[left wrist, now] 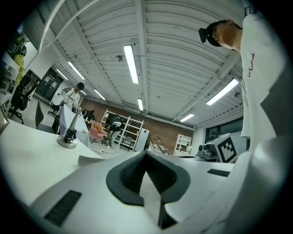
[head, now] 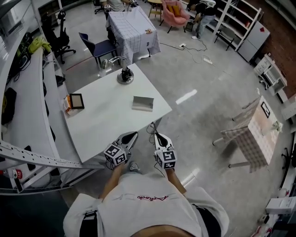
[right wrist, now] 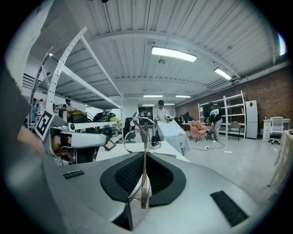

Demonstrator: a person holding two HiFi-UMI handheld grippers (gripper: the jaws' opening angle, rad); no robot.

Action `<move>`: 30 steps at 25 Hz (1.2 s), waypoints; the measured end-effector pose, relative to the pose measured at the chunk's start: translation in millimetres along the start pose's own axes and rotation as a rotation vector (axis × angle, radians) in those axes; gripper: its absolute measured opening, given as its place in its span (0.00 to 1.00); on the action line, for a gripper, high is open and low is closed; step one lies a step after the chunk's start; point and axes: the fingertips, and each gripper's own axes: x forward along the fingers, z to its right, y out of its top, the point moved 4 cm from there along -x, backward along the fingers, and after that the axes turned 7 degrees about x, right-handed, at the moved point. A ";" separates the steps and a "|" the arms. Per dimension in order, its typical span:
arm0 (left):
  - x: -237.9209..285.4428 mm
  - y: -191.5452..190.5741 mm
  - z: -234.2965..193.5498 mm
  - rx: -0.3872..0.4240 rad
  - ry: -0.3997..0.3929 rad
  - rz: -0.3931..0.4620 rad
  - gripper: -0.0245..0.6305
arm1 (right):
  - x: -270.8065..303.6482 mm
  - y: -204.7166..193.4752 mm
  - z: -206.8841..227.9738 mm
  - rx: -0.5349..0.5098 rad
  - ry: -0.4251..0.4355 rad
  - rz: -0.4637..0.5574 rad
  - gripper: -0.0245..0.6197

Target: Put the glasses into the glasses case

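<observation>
We see both grippers low in the head view, at the near edge of the white table (head: 106,127), with the person's arms coming up from the bottom of the frame. The right gripper (head: 155,135) is clamped on the glasses (head: 151,127). In the right gripper view its jaws are closed on the thin metal frame (right wrist: 143,137), which stands up out of the jaw gap, one lens loop curving off to the left. The left gripper (head: 133,135) sits just left of the right one, close but apart. In the left gripper view (left wrist: 146,155) its jaws are pressed together with nothing between them. The glasses case (head: 143,102), grey, lies on the table above the grippers in the frame, near the table's right edge and well apart from both. It also shows in the left gripper view as a pale flap (left wrist: 90,159) at middle left. We can't tell whether it is open. A dark-framed tablet (head: 76,100) rests at the table's left side on something orange. A round-based stand (head: 125,76) is at the table's far edge, upper centre. Beyond it, a table with a checked cloth (head: 134,30) is at the top of the frame and a pink chair (head: 175,11) to its right.
</observation>
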 end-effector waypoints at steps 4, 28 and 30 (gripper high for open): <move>8.6 8.2 -41.3 -0.005 -0.003 0.003 0.04 | 40.5 7.2 2.7 -0.002 -0.010 -0.010 0.05; 39.9 -13.3 -118.7 -0.065 -0.033 -0.049 0.04 | 112.6 -10.8 25.6 0.018 -0.058 -0.075 0.05; 43.4 -11.1 -127.6 -0.064 -0.024 -0.043 0.04 | 122.2 -6.6 28.2 0.013 -0.051 -0.072 0.05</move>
